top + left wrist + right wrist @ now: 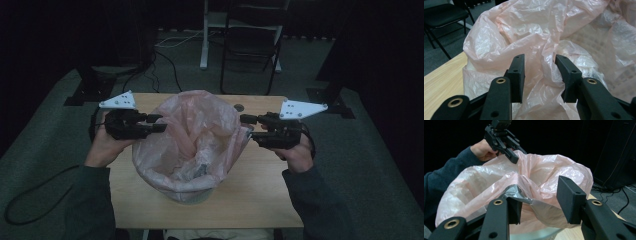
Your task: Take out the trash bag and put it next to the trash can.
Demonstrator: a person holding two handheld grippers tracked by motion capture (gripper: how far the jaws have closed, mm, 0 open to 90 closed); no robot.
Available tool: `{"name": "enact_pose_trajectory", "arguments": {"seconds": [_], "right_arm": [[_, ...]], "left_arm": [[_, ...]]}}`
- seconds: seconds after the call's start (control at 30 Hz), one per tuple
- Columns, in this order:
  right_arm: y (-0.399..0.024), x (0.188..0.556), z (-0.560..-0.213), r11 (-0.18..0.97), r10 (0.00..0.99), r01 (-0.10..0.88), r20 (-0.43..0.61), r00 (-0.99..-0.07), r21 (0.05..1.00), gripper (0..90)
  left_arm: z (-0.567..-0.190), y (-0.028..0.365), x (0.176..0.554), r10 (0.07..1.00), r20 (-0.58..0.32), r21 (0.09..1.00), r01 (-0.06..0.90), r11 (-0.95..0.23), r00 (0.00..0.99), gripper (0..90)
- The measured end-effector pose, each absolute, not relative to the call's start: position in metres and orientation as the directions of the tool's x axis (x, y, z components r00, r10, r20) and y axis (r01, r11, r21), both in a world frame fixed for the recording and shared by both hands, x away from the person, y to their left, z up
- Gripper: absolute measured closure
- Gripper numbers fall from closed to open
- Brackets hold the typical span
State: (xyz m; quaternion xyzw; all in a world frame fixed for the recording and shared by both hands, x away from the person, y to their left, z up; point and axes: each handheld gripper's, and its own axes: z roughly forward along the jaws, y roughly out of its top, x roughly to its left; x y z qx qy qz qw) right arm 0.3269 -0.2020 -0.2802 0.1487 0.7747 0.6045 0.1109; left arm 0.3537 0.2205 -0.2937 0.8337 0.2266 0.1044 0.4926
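A pale wooden surface (260, 192) stands on grey carpet in a dark room, a black chair (252, 40) beyond its far edge. At its middle sits a bin lined with a pink plastic bag (200, 137). The left claw (159, 123) and right claw (246, 126) are both spread, straddling bag folds at opposite sides of the rim.

The high view looks forward and down on the bench (260, 195), the pink bag (200, 135) at centre. Each tool view sits close at that bag's rim, from nine and three o'clock, both sharing it.
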Motion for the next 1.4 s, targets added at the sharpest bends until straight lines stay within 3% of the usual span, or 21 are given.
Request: {"name": "enact_pose_trajectory", "arguments": {"seconds": [0.1,0.23,0.33,0.43,0.77,1.13,1.4], "right_arm": [[-0.200,0.330,-0.284,0.235,0.359,0.129,0.037,-0.933,0.963,54.5],[-0.191,0.335,-0.299,0.344,0.360,0.178,0.045,-0.932,0.922,48.3],[-0.184,0.335,-0.308,0.404,0.356,0.190,0.038,-0.934,0.895,43.4],[-0.180,0.335,-0.307,0.401,0.350,0.186,0.038,-0.936,0.897,40.7],[-0.181,0.338,-0.291,0.284,0.340,0.178,0.074,-0.937,0.942,37.5],[-0.145,0.343,-0.297,0.415,0.342,0.139,-0.013,-0.940,0.899,33.7],[-0.121,0.355,-0.293,0.463,0.319,0.123,-0.036,-0.947,0.878,30.0]], "left_arm": [[-0.294,0.222,0.353,0.480,-0.055,0.868,0.279,-0.411,0.876,62.1],[-0.296,0.222,0.351,0.473,-0.042,0.862,0.271,-0.429,0.880,65.6],[-0.294,0.223,0.349,0.470,-0.023,0.875,0.246,-0.418,0.882,81.8],[-0.289,0.220,0.347,0.475,-0.003,0.873,0.234,-0.428,0.880,87.2],[-0.264,0.222,0.343,0.423,-0.026,0.927,0.180,-0.329,0.906,87.6],[-0.256,0.182,0.349,0.342,0.009,0.895,0.144,-0.421,0.940,86.4],[-0.244,0.167,0.349,0.282,0.007,0.906,0.114,-0.409,0.959,86.4]]}}
